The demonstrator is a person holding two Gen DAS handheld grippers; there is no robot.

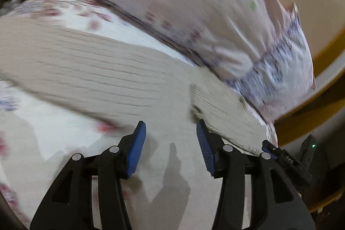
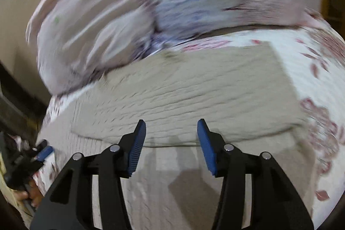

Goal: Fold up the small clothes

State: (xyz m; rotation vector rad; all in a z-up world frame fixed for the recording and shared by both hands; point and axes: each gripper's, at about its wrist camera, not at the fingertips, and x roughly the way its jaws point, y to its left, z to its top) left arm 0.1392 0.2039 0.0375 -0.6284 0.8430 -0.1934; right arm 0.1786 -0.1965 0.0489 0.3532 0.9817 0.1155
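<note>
On a bed with a white floral bedsheet lies the beige ribbed garment, spread flat, its near edge folded over into a raised ridge just beyond the fingertips. Both views are motion-blurred. Left hand-held gripper hovers over the cloth with its blue pads wide apart, gripping nothing. Right hand-held gripper likewise stands wide apart and empty above the garment's near part. At the far side a pale pink pillow with a blue-patterned band rests against the sheet, touching the garment's far edge. No writing or label can be read anywhere.
</note>
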